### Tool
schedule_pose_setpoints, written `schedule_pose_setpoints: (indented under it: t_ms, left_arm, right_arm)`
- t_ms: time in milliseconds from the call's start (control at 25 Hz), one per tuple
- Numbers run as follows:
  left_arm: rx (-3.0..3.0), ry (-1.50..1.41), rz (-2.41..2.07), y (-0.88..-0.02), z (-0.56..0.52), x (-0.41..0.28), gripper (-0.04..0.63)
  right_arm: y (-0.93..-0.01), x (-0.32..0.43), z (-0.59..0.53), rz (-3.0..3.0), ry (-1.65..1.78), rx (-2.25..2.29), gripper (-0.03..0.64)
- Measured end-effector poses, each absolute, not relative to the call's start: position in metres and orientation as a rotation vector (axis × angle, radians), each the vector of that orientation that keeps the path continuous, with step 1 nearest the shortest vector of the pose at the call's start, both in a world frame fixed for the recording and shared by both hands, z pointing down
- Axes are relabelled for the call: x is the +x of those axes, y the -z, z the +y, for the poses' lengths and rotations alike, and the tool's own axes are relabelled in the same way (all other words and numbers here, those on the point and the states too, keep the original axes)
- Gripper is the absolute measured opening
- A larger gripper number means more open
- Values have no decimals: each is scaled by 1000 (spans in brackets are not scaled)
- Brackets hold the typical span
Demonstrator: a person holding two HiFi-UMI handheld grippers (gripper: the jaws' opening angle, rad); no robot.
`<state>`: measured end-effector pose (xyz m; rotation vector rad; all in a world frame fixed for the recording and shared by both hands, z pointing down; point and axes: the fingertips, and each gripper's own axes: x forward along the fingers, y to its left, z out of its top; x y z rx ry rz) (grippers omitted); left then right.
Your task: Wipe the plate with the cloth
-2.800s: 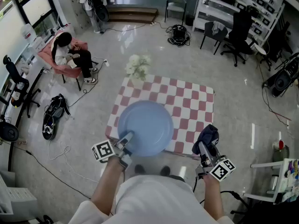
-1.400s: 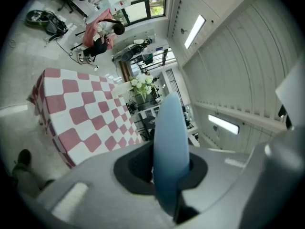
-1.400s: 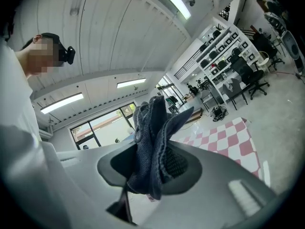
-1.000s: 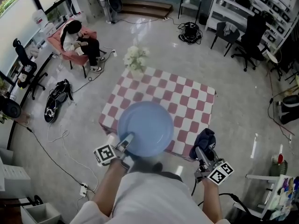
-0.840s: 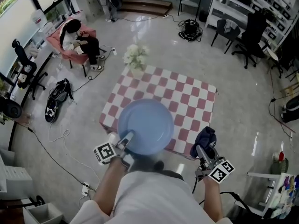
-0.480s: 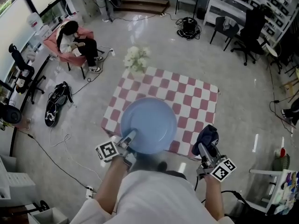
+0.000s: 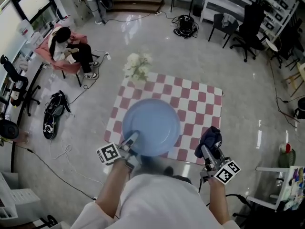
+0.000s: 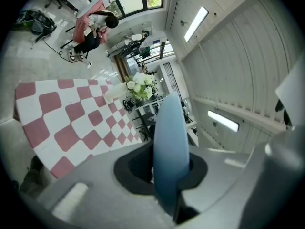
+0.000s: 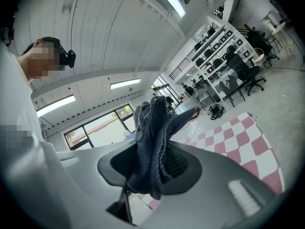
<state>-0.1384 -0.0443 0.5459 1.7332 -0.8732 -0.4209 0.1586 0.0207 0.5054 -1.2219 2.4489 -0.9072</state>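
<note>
Left gripper (image 7: 132, 138) pinches the plate (image 7: 151, 123) at its 7 o'clock rim; right gripper (image 7: 205, 151), clamped on the cloth (image 7: 210, 137) at 4 o'clock, should sweep across firmly

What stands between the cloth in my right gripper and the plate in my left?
Nothing visible. The cloth, clamped in the right gripper, sits beside the plate held at its rim by the left gripper; only checkered tablecloth shows in the gap.
</note>
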Motion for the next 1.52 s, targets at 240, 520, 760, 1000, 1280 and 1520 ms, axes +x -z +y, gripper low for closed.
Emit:
schedule_pose_setpoints:
  t_ms: [240, 520, 760, 1000, 1280, 1520]
  left_arm:
    - [1712, 475, -798, -544, -84, -148, 48]
    - [1748, 386, -765, -549, -123, -164, 48]
    - [1779, 344, -712, -550, -146, -173, 48]
    - [1809, 303, -667, -554, -162, -176, 48]
    - [1848, 294, -630, -547, -165, -167, 48]
    - [1843, 312, -647, -547, -165, -154, 48]
  right_arm:
    - [-504, 138, -6, 2420, 915, -1267, 127]
    - [-502, 112, -31, 2373, 909, -1342, 127]
    - [-502, 89, -42, 2335, 895, -1392, 127]
    - [-503, 66, -49, 2321, 887, -1412, 127]
    - [-499, 53, -49, 2320, 905, -1407, 127]
    - [-503, 59, -54, 2353, 929, -1379, 128]
